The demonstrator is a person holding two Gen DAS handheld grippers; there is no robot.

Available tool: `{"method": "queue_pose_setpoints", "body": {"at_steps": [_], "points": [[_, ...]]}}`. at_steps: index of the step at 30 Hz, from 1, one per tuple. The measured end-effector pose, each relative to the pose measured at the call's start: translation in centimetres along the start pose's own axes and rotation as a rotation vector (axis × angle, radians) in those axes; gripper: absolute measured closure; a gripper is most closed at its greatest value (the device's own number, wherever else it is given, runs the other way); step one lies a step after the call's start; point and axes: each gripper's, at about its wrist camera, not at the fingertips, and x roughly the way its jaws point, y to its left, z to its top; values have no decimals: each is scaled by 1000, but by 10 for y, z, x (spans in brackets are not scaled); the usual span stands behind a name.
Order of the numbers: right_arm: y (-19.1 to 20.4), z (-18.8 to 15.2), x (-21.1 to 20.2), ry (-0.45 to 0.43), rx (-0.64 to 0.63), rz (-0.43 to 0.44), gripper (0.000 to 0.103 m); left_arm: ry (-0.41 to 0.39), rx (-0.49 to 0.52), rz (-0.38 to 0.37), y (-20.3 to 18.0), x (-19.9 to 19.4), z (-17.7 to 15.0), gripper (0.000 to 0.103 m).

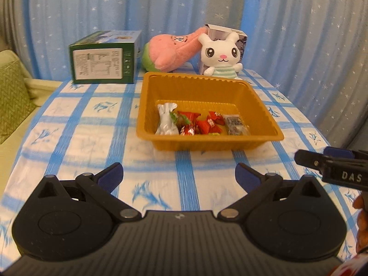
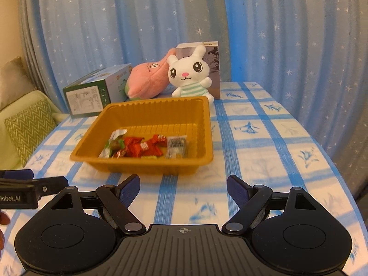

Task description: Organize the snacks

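An orange plastic tray (image 1: 197,85) (image 2: 156,105) stands on the checked tablecloth and holds several wrapped snacks along its near side. Among them are red candies (image 1: 202,124) (image 2: 138,147), a silver packet (image 1: 166,118) (image 2: 115,138) and a clear dark packet (image 1: 234,124) (image 2: 176,146). My left gripper (image 1: 179,173) hangs open over the cloth short of the tray, nothing between its fingers. My right gripper (image 2: 183,187) is open too, empty, also short of the tray. Each gripper shows at the edge of the other's view.
Behind the tray stand a green box (image 1: 104,57) (image 2: 92,94), a pink plush (image 1: 170,53) (image 2: 147,80), a white rabbit plush (image 1: 220,56) (image 2: 189,73) and a grey box (image 2: 212,69). A cushioned sofa (image 2: 25,124) is at the left, blue curtains behind.
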Motion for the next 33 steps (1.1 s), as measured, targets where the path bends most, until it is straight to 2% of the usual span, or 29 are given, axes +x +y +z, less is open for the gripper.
{"method": "queue_pose_setpoints", "body": {"at_steps": [6, 14, 20, 33], "points": [[6, -20, -37, 7, 7, -1, 20, 6, -42, 16, -5, -36, -28, 0], [9, -45, -98, 20, 27, -16, 20, -16, -47, 50, -19, -95, -52, 0], [15, -59, -143, 28, 29, -22, 20, -27, -37, 47, -34, -139, -60, 0], [37, -75, -224, 59, 32, 29, 20, -63, -32, 87, -51, -221, -73, 0]]}}
